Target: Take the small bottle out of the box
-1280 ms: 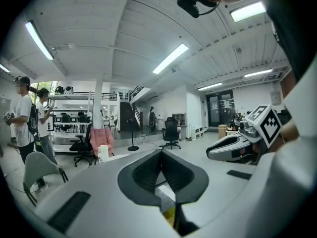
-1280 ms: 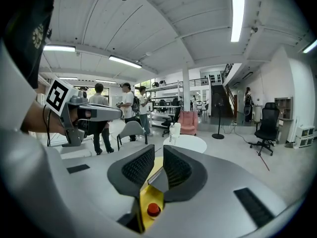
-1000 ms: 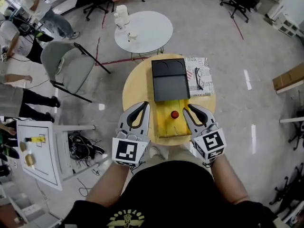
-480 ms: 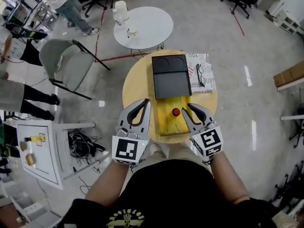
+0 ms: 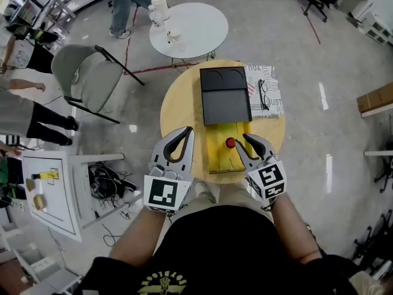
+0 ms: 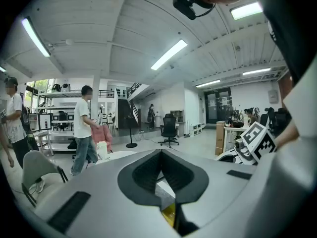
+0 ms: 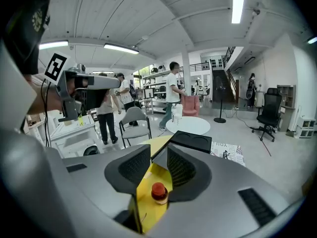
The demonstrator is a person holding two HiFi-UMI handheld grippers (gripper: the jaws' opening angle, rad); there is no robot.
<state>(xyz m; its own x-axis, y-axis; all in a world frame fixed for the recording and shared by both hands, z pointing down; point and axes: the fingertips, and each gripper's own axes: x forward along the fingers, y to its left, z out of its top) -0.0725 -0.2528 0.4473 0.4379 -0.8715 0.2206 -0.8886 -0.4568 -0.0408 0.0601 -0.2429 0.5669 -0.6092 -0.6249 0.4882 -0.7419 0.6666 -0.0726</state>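
Right gripper (image 7: 158, 148), jaws just opening and empty, frames the bottle (image 7: 159, 192) just ahead in the box (image 7: 146, 209). Centre the cap, sink lower, then close gently. Left gripper (image 5: 186, 134), jaws together, empty, idles beside the box.

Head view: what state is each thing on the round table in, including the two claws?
Box: open, black lid folded back.
Small bottle: upright in the box, red cap on.
Left gripper: shut, empty.
Right gripper: open, jaws just been opening, bottle not gripped.
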